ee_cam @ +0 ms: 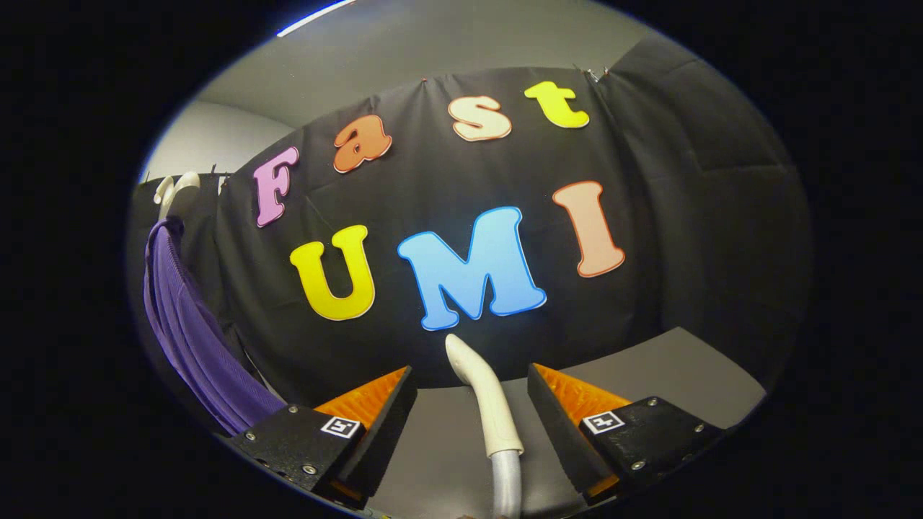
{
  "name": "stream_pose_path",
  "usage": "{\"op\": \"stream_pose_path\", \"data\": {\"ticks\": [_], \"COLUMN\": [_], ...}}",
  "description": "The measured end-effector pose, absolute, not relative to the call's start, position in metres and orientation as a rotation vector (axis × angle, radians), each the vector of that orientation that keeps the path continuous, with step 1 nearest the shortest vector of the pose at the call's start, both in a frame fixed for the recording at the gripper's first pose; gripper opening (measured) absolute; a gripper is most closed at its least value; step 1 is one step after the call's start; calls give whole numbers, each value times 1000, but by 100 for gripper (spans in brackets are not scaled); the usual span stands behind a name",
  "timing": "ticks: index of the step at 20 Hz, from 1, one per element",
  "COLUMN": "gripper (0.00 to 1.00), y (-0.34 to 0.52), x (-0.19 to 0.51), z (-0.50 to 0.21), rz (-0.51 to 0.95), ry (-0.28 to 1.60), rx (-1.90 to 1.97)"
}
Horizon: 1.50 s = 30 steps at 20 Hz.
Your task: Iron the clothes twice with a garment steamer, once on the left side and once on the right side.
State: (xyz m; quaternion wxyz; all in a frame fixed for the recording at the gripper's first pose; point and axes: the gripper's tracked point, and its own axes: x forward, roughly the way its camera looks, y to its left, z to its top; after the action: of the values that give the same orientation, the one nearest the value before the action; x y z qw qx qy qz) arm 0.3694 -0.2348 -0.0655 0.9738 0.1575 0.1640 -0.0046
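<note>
Steamer handle [484, 393]: smooth cream plastic, slight sheen; hose [507, 484] below it is dull grey. Purple garment [189, 339]: ribbed matt cloth on white plastic hanger [175, 191]. Wall [685, 238]: matt black cloth. Gripper [472, 407] fingers apart, ridged pads [371, 396].

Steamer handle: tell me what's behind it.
Behind the steamer handle, which stands between the open gripper fingers, hangs the black cloth wall. Whatever lies behind that cloth is covered.

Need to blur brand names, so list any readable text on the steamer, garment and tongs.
Steamer head, between the open tongs with a gap on each side: no text.
Purple garment, hanging beside the tongs: no text.
Tongs: a square coded tag on each finger, a pattern, no words or numbers.
</note>
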Motion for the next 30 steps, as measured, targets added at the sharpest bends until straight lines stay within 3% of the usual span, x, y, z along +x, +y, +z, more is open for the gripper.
{"op": "stream_pose_path", "data": {"ticks": [12,21,25,28,30], "gripper": [96,92,73,44,41], "y": [-231,-199,-191,-192,-191], "x": [403,394,397,396,395], "z": [-160,-179,-184,-187,-184], "rz": [108,264,281,264,260], "ry": [671,875,922,957,960], "rx": [622,850,908,989,1032]}}
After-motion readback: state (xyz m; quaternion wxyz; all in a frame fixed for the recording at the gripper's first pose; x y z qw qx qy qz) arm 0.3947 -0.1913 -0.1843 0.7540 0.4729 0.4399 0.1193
